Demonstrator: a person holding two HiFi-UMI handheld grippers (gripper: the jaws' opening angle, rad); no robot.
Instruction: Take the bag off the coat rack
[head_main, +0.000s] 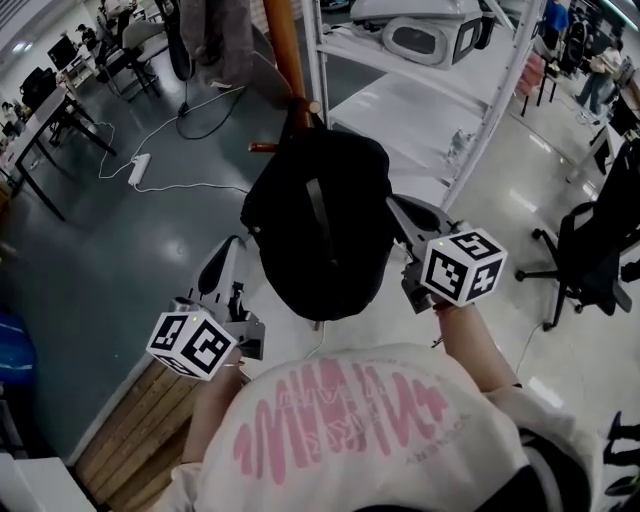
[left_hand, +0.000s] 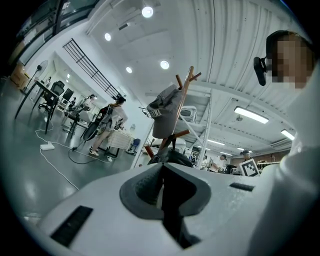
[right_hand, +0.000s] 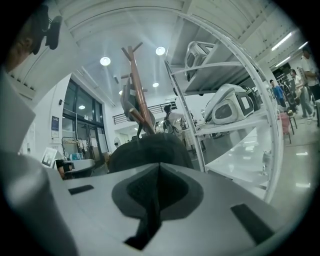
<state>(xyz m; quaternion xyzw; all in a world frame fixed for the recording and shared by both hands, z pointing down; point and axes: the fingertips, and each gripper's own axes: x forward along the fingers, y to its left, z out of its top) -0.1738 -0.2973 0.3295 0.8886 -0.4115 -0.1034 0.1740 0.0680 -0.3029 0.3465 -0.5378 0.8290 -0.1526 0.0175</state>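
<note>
A black bag (head_main: 320, 220) hangs from a peg of the wooden coat rack (head_main: 285, 50), right in front of me. My left gripper (head_main: 228, 250) is low at the bag's left side, shut and empty, a little apart from it. My right gripper (head_main: 398, 208) is close against the bag's right side, also shut with nothing between its fingers. In the left gripper view the bag (left_hand: 172, 157) shows just beyond the closed jaws, below a grey garment (left_hand: 165, 112) on the rack (left_hand: 182, 95). The right gripper view has the bag (right_hand: 150, 150) filling the space past its jaws.
A white shelf rack (head_main: 430, 100) with grey cases stands close behind and right of the coat rack. A black office chair (head_main: 590, 250) is at the right. A power strip with cables (head_main: 140, 165) lies on the floor at left, near desks (head_main: 40, 110). A wooden platform (head_main: 130, 430) is underfoot.
</note>
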